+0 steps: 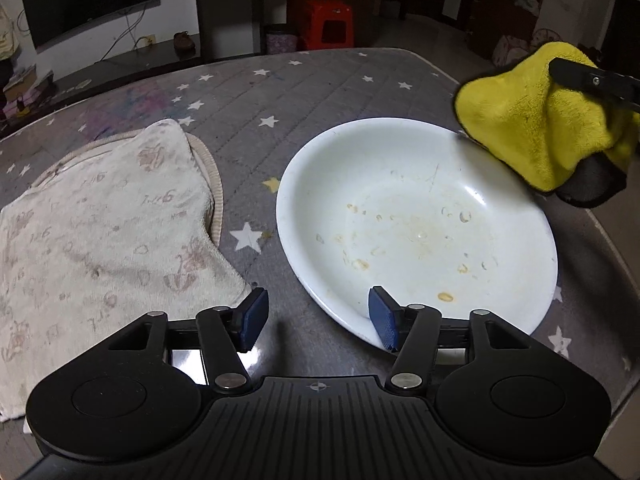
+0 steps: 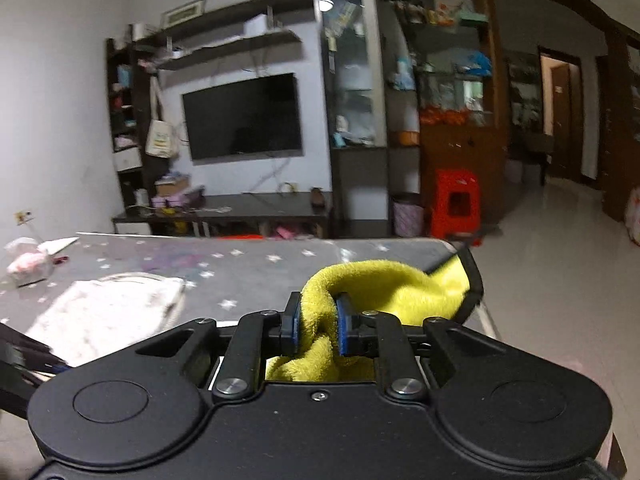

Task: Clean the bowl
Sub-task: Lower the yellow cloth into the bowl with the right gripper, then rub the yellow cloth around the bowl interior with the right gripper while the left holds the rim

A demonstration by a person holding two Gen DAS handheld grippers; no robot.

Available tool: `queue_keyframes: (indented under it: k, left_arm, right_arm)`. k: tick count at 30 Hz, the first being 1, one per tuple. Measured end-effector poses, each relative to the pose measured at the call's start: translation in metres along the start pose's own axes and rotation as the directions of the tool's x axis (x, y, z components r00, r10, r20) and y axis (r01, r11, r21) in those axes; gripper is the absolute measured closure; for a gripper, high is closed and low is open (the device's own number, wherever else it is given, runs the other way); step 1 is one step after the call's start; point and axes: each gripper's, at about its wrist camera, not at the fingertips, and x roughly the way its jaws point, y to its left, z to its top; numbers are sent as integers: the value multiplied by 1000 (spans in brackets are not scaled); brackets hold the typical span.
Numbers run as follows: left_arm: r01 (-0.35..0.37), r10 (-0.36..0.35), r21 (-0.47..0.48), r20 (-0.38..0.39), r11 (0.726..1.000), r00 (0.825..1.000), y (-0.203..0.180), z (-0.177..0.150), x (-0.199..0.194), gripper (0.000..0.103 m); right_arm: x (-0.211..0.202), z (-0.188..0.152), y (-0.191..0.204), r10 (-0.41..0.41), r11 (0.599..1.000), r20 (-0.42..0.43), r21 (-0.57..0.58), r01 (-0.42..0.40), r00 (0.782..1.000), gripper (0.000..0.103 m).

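Living room bg w/ TV (image 2: 242,116) and red stool (image 2: 456,202); grey star-print tabletop (image 1: 320,92) is carrying the stuff. White bowl (image 1: 416,184) is sitting right of centre on it, inside showing yellowish dried spots + a few droplets, so cleaning isn't done yet by the look of it. Pale towel (image 1: 108,224) is lying flat to its left, apart from the bowl.

Left tool (image 1: 318,318) is hovering at the bowl's near rim, jaws spread wide, holding nothing; right pad (image 1: 382,318) is overlapping the rim in view, left pad over bare tabletop. Contact w/ rim: can't tell.

Right tool (image 2: 316,324) is pinching a yellow cloth (image 2: 384,284) tight between its pads, jaws nearly closed on the bunched fabric. From left cam the cloth is hanging above the bowl's far-right edge, not wiping yet.

Risks, my guess: bowl isn't pinned, so wiping pressure from the right side could be sliding or tipping it, esp. w/ shallow sloped walls. Left jaw needs to be straddling the rim before closing, else it's just nudging the bowl away. Cloth grip is on a fold; dragging could be pulling it loose.
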Motion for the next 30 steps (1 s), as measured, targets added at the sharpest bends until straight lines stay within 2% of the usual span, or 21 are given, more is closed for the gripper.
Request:
queue_keyframes:
  k: [5, 9, 12, 15, 20, 30]
  left_arm:
    - [3, -3, -21, 6, 1000, 1000, 0, -3, -1, 42]
    - [6, -5, -37, 10, 999, 1000, 0, -5, 0, 42]
    - [6, -5, -42, 9, 999, 1000, -1, -6, 2, 42]
    - [9, -9, -44, 6, 999, 1000, -3, -8, 4, 42]
    - [13, -13, -46, 4, 999, 1000, -4, -9, 6, 41]
    - [10, -10, -9, 12, 1000, 1000, -11, -11, 9, 45]
  right_arm:
    - [11, -21, 23, 67, 998, -73, 2, -67, 995, 85]
    - [20, -44, 30, 150, 987, -153, 74, -140, 977, 85]
    - [23, -51, 42, 182, 982, -202, 96, -165, 962, 84]
    - [31, -59, 42, 186, 980, -244, 116, -162, 952, 84]
    - [40, -71, 38, 151, 982, -297, 155, -109, 943, 85]
    - [41, -76, 45, 64, 996, -280, 75, -44, 958, 85]
